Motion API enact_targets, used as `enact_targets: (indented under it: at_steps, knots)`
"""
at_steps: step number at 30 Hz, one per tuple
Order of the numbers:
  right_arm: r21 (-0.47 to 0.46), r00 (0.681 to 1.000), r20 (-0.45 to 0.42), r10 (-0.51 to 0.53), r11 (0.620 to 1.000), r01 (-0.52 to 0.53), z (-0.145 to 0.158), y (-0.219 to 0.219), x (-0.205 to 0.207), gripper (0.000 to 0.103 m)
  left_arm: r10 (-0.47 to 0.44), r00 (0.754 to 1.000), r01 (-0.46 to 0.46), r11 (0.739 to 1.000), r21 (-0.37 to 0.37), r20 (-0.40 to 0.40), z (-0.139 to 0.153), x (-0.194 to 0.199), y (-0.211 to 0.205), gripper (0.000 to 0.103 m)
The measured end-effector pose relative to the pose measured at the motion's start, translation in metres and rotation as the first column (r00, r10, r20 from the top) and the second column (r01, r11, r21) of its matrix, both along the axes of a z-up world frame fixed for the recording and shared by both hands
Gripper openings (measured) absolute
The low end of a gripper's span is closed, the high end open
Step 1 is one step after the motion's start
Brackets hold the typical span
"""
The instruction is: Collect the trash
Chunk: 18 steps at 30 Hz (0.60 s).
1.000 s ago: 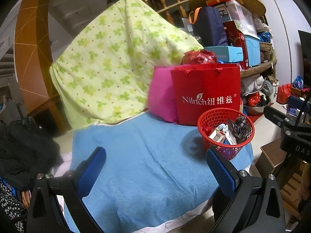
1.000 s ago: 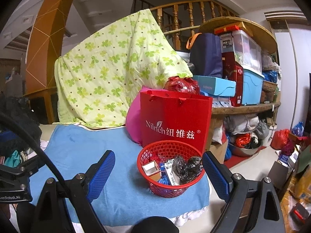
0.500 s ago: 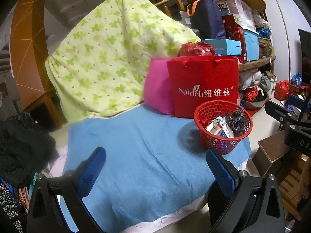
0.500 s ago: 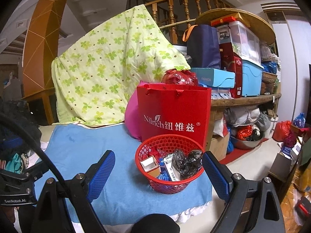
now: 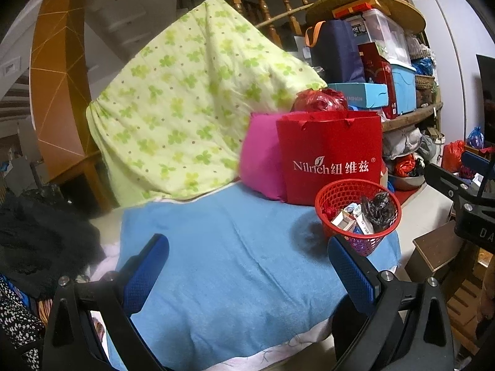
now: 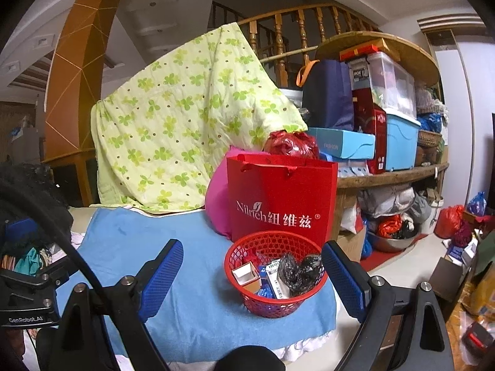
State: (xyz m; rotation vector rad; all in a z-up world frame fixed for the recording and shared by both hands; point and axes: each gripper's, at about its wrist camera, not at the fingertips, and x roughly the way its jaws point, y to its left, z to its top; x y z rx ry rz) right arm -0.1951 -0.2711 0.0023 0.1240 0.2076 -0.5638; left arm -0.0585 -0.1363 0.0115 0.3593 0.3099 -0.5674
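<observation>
A red mesh basket point(image 5: 328, 213) point(image 6: 238, 281) stands near the right end of a blue towel point(image 5: 229, 266) point(image 6: 123, 247). It holds trash: small cartons point(image 6: 246, 275), a crumpled black bag point(image 5: 377, 210) point(image 6: 298, 270) and wrappers. My left gripper point(image 5: 247, 256) is open over bare towel, with the basket just beyond its right finger. My right gripper point(image 6: 252, 267) is open too, held back from the basket, which shows between its blue pads; nothing is gripped. The other gripper's black body shows at the edge of each view.
Behind the basket stand a red paper bag point(image 5: 331, 160) point(image 6: 281, 204) and a pink cushion point(image 5: 260, 160). A green clover quilt point(image 5: 185, 108) hangs over a wooden railing. Packed shelves point(image 6: 389, 173) fill the right; a low wooden stool point(image 5: 436, 250) stands on the floor.
Both grippers have drawn slightly up and back, so the basket and bag sit a little lower and farther in both views. Their jaws have stayed wide open.
</observation>
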Motion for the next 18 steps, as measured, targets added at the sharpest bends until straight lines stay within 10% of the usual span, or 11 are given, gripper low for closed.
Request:
enact_targets:
  at_steps: [18]
  knots:
    - [0.04,1.0,-0.015,0.0,0.999,0.001,-0.01,-0.011,-0.001,0.093,-0.009,1.0,0.009,1.0,0.025,-0.02,-0.01,0.002,-0.008,0.102]
